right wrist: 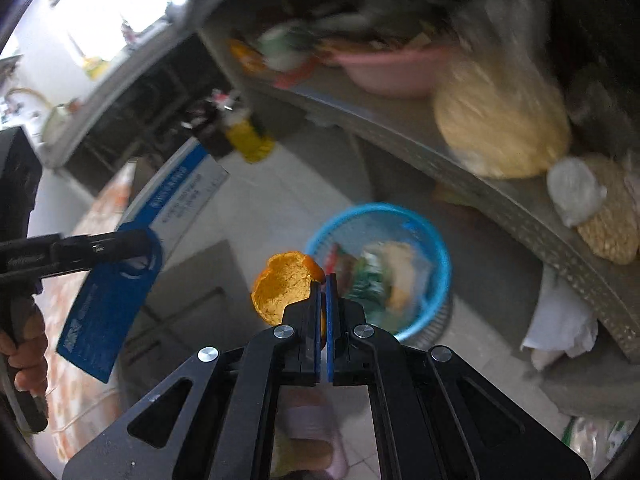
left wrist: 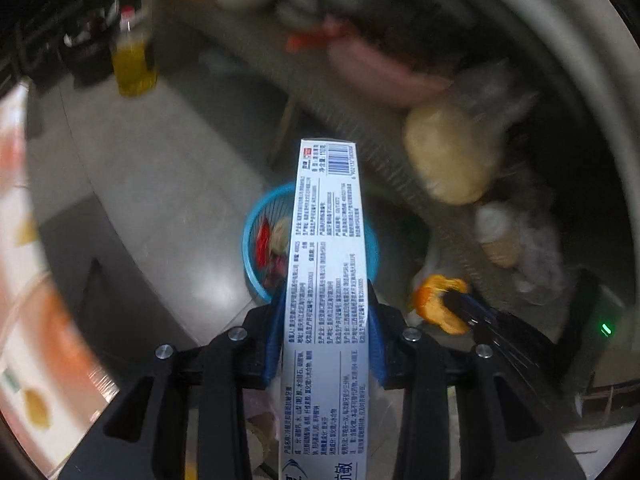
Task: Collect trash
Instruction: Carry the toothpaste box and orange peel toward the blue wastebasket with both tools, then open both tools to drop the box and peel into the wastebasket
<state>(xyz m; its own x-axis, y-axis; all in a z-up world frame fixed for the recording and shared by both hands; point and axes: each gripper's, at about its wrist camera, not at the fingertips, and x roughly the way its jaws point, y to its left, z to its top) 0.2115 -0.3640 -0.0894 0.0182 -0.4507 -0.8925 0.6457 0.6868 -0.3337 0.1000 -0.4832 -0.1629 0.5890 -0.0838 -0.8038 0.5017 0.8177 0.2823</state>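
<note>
Left gripper [left wrist: 326,312]: clamped across a long white toothpaste box [left wrist: 326,280], its blue pads pressing both long sides; the barcode end points away from the camera.
Right gripper [right wrist: 323,284]: jaws closed on the edge of an orange peel [right wrist: 282,286] (its pale inner side faces the right wrist camera).
Blue basket [right wrist: 438,240]: on the tiled floor [left wrist: 160,168] by the foot of a metal shelf [right wrist: 460,168]; wrappers and scraps lie inside.
Box and peel: both held in the air near the basket's rim.
Shelf load: a pink basin [right wrist: 394,70] and bagged yellow goods [right wrist: 504,128], blurred.
Person: a hand [right wrist: 24,348] on the left gripper's handle.
</note>
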